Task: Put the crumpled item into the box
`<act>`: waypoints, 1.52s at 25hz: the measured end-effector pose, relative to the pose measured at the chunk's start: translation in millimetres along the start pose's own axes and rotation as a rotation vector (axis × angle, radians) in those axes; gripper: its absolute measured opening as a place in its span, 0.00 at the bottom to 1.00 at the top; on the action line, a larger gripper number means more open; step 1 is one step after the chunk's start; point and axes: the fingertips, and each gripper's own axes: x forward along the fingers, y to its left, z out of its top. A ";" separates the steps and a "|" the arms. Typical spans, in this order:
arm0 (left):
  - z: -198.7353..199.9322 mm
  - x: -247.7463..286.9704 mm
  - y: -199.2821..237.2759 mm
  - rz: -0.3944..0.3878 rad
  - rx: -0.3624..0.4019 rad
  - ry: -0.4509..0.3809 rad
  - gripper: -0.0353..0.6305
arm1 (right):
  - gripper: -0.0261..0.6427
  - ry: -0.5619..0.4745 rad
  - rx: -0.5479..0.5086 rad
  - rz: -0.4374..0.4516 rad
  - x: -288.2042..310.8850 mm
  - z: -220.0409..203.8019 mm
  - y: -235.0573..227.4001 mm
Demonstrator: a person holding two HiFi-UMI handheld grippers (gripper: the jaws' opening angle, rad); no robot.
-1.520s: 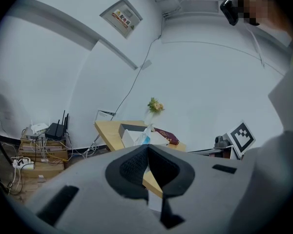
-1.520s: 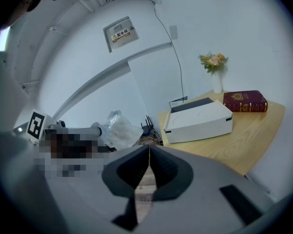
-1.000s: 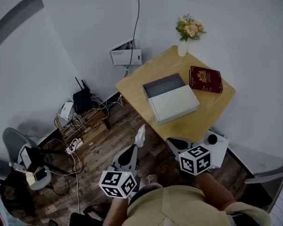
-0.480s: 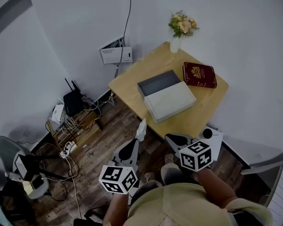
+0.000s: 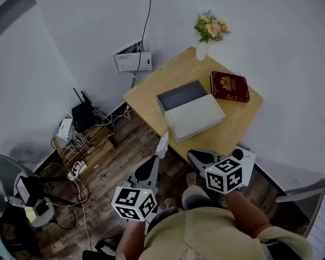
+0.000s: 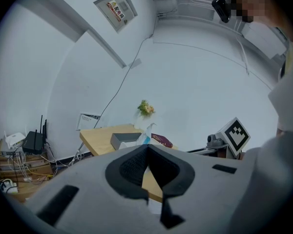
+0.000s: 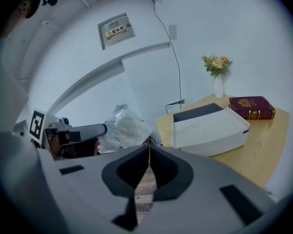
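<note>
A crumpled white plastic item (image 5: 162, 144) sticks up from the tip of my left gripper (image 5: 155, 158), which is shut on it, over the wooden floor just short of the table (image 5: 151, 88). In the right gripper view the crumpled item (image 7: 124, 126) shows at the left. The box (image 5: 193, 116) lies mid-table, its white lid slid aside so that the grey inside (image 5: 179, 95) is open at the far end. My right gripper (image 5: 195, 155) is shut with nothing in it, near the table's front corner. In their own views, the jaws of the left gripper (image 6: 146, 146) and right gripper (image 7: 149, 147) meet.
A dark red book (image 5: 229, 86) and a vase of flowers (image 5: 208, 30) stand on the table beyond the box. A router (image 5: 81, 115), cables and a power strip (image 5: 76, 172) clutter the floor at left, beside a grey chair (image 5: 8, 169). A white object (image 5: 248, 160) sits at the table's right.
The person has stepped a little toward the table, so it sits lower and nearer in the head view. Both grippers stay shut, the left still on the crumpled item.
</note>
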 end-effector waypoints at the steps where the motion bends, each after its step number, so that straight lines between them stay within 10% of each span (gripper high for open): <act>1: 0.9 3.1 -0.2 0.001 0.007 0.005 0.08 | 0.08 -0.002 0.005 0.005 1.2 2.3 -2.2; 38: 61.6 180.6 22.8 0.073 0.131 0.062 0.08 | 0.08 -0.022 0.035 0.086 57.0 96.3 -143.4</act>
